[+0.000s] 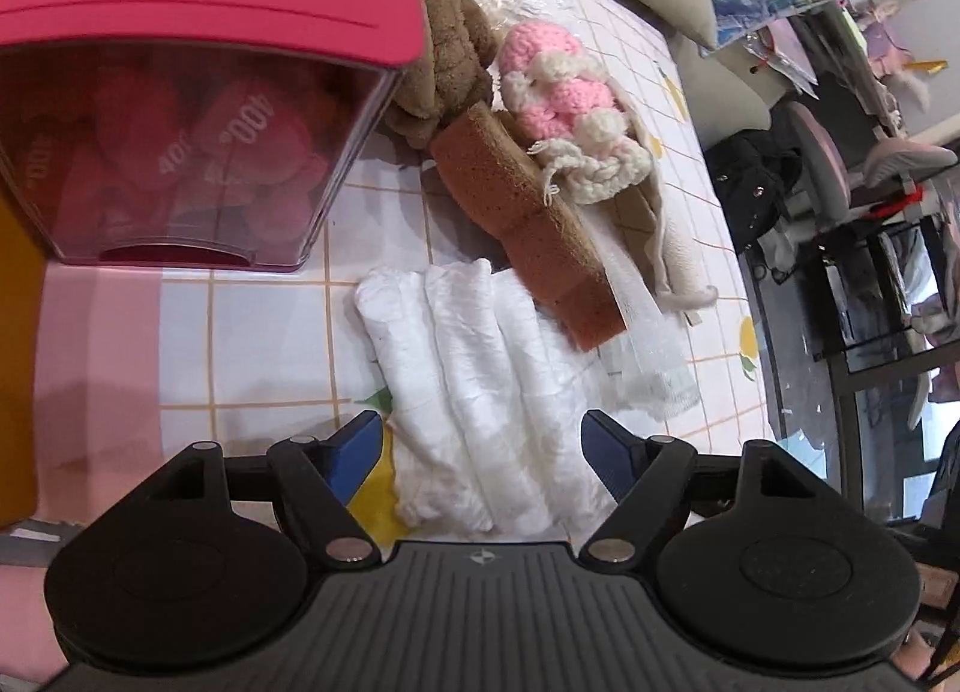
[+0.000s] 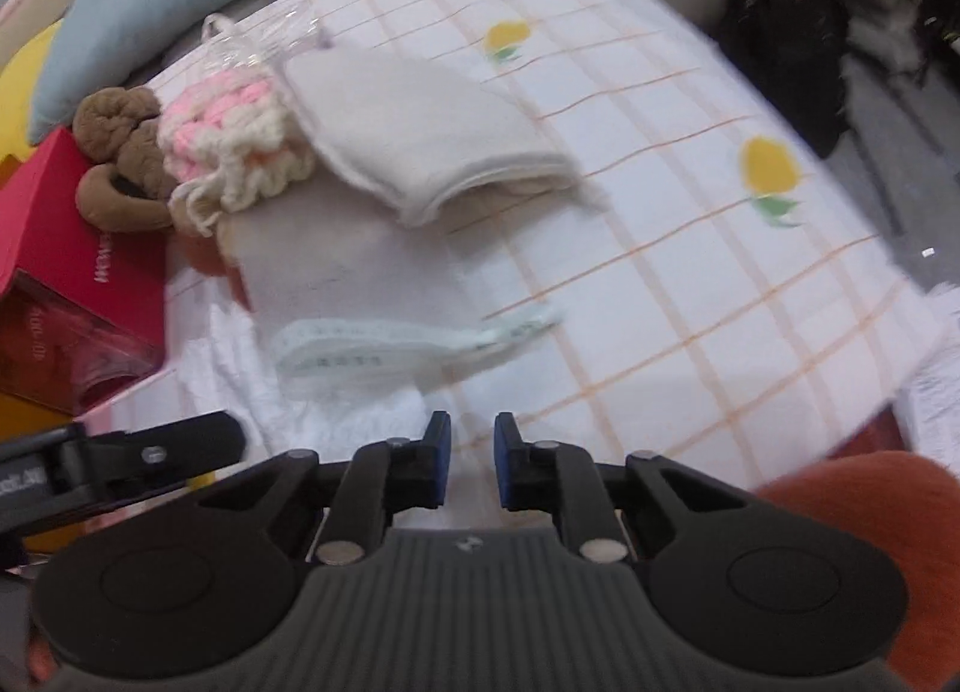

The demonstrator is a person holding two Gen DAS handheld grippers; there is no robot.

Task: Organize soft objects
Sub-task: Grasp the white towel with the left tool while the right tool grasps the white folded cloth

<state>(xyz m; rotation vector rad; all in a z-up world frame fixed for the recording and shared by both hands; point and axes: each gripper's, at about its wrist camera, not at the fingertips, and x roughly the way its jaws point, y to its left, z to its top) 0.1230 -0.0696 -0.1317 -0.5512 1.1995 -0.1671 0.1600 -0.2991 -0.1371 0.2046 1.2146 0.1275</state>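
Observation:
A folded white cloth (image 1: 480, 392) lies on the checked tablecloth between the wide-open jaws of my left gripper (image 1: 483, 440). Beyond it lie a brown sponge (image 1: 522, 218), a white mesh cloth (image 1: 648, 356), a pink and cream crocheted piece (image 1: 558, 92), a beige towel (image 1: 678, 254) and a brown plush toy (image 1: 447, 44). In the right wrist view the beige towel (image 2: 432, 146), crocheted piece (image 2: 234, 152), plush toy (image 2: 126, 164) and mesh cloth (image 2: 384, 350) show ahead. My right gripper (image 2: 471, 452) is empty, jaws slightly apart, above the tablecloth.
A red-lidded clear box (image 1: 180, 92) with pink items inside stands at the left; it also shows in the right wrist view (image 2: 66, 284). Pillows (image 2: 144, 2) lie at the table's far edge. Chairs and dark furniture (image 1: 840, 212) stand off the right edge.

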